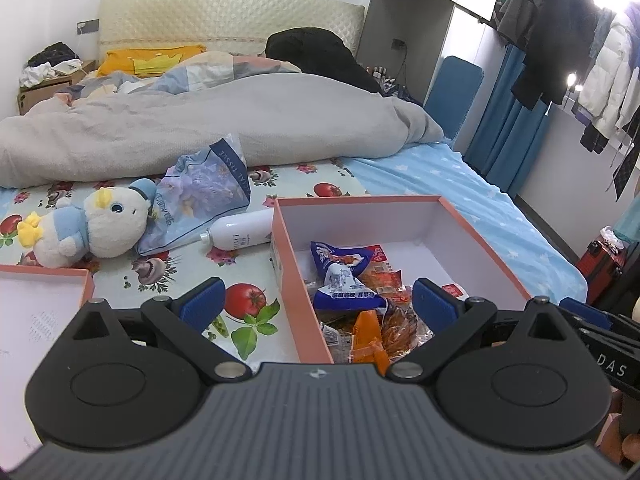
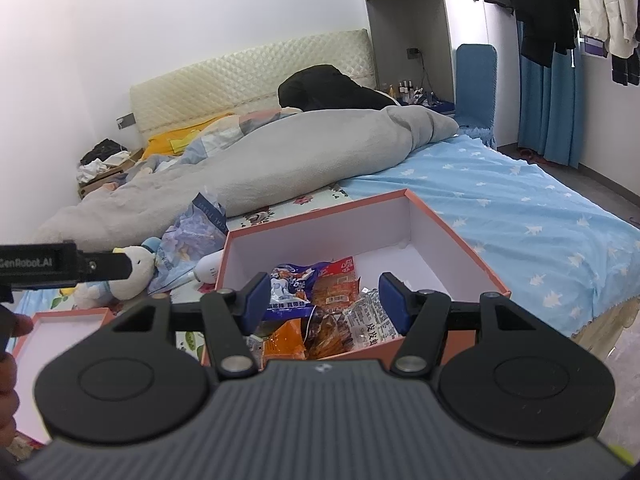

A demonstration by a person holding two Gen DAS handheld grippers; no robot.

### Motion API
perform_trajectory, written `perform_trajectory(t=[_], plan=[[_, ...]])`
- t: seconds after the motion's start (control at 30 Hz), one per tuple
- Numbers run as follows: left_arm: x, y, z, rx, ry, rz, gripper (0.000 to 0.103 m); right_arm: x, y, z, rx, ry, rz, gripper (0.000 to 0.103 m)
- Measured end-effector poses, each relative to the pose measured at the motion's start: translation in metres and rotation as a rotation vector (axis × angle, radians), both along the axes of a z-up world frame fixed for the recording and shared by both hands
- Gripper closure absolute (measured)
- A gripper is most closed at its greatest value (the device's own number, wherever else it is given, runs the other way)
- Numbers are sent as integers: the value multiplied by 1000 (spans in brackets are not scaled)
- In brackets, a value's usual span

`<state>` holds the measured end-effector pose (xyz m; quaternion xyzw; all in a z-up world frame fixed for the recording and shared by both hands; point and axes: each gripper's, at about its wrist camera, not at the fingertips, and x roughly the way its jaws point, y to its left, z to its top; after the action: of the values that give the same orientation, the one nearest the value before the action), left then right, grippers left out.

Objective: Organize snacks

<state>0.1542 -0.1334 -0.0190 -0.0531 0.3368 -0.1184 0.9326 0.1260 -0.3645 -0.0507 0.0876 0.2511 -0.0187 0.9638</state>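
An orange box [image 1: 472, 224] with a white inside lies on the bed and holds several snack packets: a blue-and-white packet [image 1: 344, 276], red-orange packets [image 1: 384, 276] and an orange one [image 1: 370, 336]. My left gripper [image 1: 318, 300] is open and empty, its jaws astride the box's left wall. In the right wrist view the same box [image 2: 448, 220] holds the blue packet [image 2: 290, 292], a red packet [image 2: 334, 286] and a clear printed packet [image 2: 368, 320]. My right gripper [image 2: 322, 300] is open and empty just above these packets.
The box's lid [image 1: 40, 304] lies at the left, also in the right wrist view [image 2: 60, 324]. A plush duck [image 1: 96, 220], a tissue pack [image 1: 204, 192] and a white bottle [image 1: 244, 232] lie beyond. A grey duvet [image 1: 224, 120] covers the far bed.
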Motion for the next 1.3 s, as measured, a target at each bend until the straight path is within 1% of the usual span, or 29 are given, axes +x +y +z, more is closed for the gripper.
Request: perform_trajectory(t=[0.87,0.93,0.97,1.0,1.1,1.3], plan=[[-2,0,-1,6,-1,4,2,3,1,-5,-8,24,-32,39],[-1,-1,-1,7,0,4,2,5,-1,-6,7,29,-32,21],[-1,-1,-1,7,0,4,2,5,-1,-6,9,25,-30,6],[-1,-1,-1,7,1,3,2,5,-1,-7,6,26,-31,0],[0,0,-2,5,4,5,2,8,1,-9,-11,40,-28,0],[0,0,-2,5,6,5,2,9,1,-11,3,51,-31,0]])
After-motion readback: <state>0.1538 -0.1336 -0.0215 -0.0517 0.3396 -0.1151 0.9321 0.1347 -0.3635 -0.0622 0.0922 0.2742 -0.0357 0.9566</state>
